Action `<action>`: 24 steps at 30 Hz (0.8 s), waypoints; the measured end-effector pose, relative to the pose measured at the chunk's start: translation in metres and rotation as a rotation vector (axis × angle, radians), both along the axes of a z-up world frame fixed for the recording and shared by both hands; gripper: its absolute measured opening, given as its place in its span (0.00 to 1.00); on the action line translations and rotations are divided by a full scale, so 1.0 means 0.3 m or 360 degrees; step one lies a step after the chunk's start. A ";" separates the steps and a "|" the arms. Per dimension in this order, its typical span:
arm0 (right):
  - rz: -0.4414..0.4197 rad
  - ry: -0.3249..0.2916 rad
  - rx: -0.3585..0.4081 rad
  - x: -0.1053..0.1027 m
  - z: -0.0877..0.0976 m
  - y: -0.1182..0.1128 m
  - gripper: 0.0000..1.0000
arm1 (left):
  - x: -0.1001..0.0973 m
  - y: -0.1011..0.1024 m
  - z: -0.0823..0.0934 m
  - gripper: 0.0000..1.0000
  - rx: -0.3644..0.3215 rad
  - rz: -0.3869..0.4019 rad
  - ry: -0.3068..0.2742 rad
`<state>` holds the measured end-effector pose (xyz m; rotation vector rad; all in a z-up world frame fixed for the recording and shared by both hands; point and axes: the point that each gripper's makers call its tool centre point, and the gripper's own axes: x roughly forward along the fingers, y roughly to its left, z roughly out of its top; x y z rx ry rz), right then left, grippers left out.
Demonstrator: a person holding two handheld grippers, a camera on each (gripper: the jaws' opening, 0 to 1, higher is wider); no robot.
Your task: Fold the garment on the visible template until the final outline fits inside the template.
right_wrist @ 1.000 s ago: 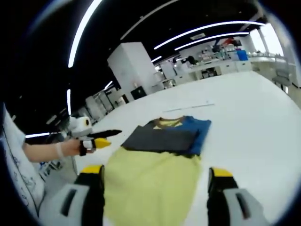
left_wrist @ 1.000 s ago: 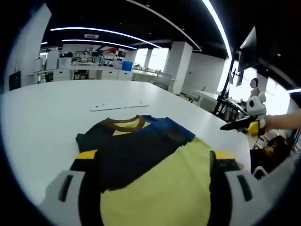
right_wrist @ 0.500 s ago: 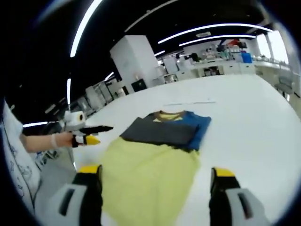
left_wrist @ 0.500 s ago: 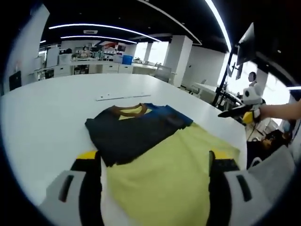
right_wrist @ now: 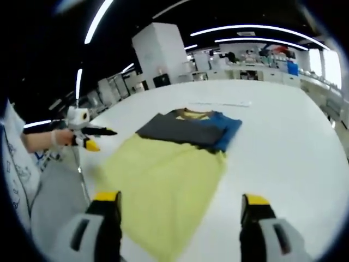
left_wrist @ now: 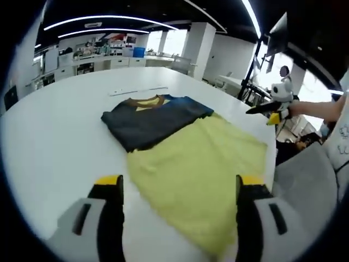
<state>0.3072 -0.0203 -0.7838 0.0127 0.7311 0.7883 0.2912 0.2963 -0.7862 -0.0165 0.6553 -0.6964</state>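
— Where's the garment (left_wrist: 185,150) sitting from where the tools are?

— Flat on the white table (left_wrist: 49,142), straight ahead of both. The left gripper (left_wrist: 177,204) hovers above the near yellow hem, jaws spread wide with nothing between them. The right gripper (right_wrist: 180,218) is the same: jaws apart, empty, with the hem just beyond its tips.

— How far along would you say it is?

— Partway, I'd judge. The dark sleeves (right_wrist: 182,131) are already folded in across the chest, up by the collar (left_wrist: 144,101) at the far end. The long yellow body (right_wrist: 163,177) still lies full length, so at least the bottom-to-top fold is left.

— And the template?

— I can't make out its outline. There's a thin strip (left_wrist: 136,90) on the table just past the collar, but whether that marks it I can't tell.
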 end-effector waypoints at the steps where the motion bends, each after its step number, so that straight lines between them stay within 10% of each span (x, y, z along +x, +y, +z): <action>1: -0.0002 0.0009 -0.0005 -0.005 -0.005 -0.005 0.89 | -0.015 0.002 -0.003 0.81 -0.0004 -0.0003 0.0025; 24: 0.0083 0.0120 -0.0143 -0.125 -0.099 -0.064 0.79 | -0.215 0.114 -0.090 0.68 0.0090 -0.0013 0.0221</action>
